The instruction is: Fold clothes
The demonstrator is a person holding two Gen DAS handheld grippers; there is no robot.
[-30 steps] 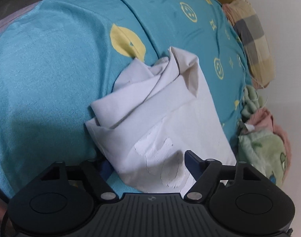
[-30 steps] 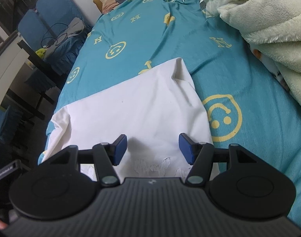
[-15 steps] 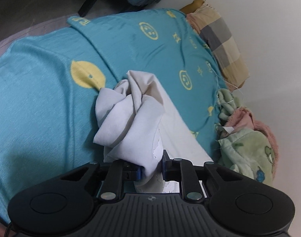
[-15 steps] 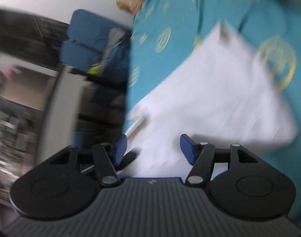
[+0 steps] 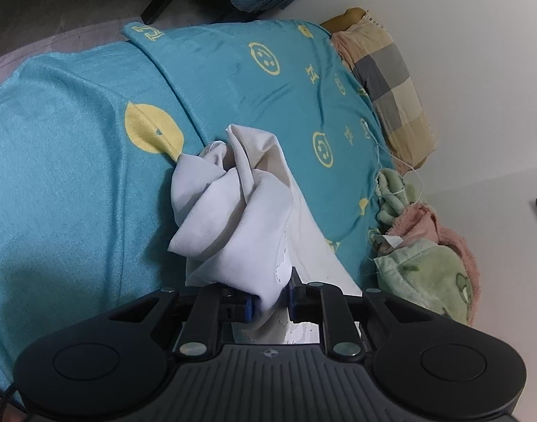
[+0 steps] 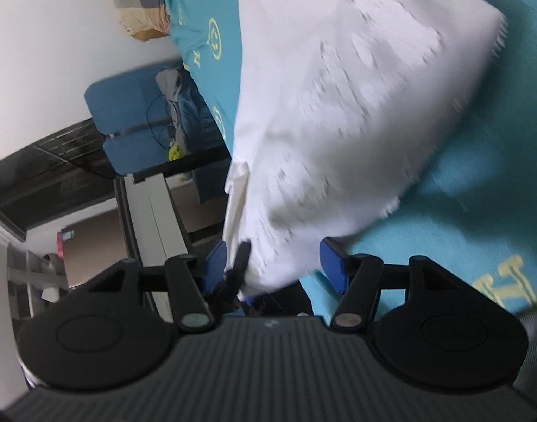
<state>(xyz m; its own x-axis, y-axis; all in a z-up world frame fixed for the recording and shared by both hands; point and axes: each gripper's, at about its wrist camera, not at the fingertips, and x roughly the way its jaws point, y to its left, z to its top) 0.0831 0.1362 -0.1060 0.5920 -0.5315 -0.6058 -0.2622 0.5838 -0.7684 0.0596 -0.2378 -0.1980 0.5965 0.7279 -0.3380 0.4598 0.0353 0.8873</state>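
Two claws work over a bed (image 5: 75, 193) covered by a teal sheet (image 5: 275, 112) printed with yellow smiley faces and letters. On it lies a white garment (image 5: 233, 218), bunched into loose folds in the left wrist view. The left claw (image 5: 270, 304) is pressed together on a fold of that garment, its blue pads pinching the cloth at the near edge, and the rest of the garment runs away from it across the sheet. In the right wrist view, which is tilted and blurred, the garment (image 6: 339, 105) fills the upper middle as a broad white sheet with a flaking white print. The right claw (image 6: 277, 263) stands spread, its blue pads well apart, with a corner of the garment hanging between them; neither pad clearly presses on it.

At the head of the bed a checked pillow (image 5: 388, 84) in grey and cream rests against a white wall (image 5: 479, 70). Near it, along the wall side of the bed, sits a heap of green and pink fleece blankets (image 5: 430, 256), with a thin white cord trailing by them. Beyond the other side of the bed, the right wrist view shows a blue chair (image 6: 124, 112) draped with cables and small items, a dark floor, and pale furniture further off.
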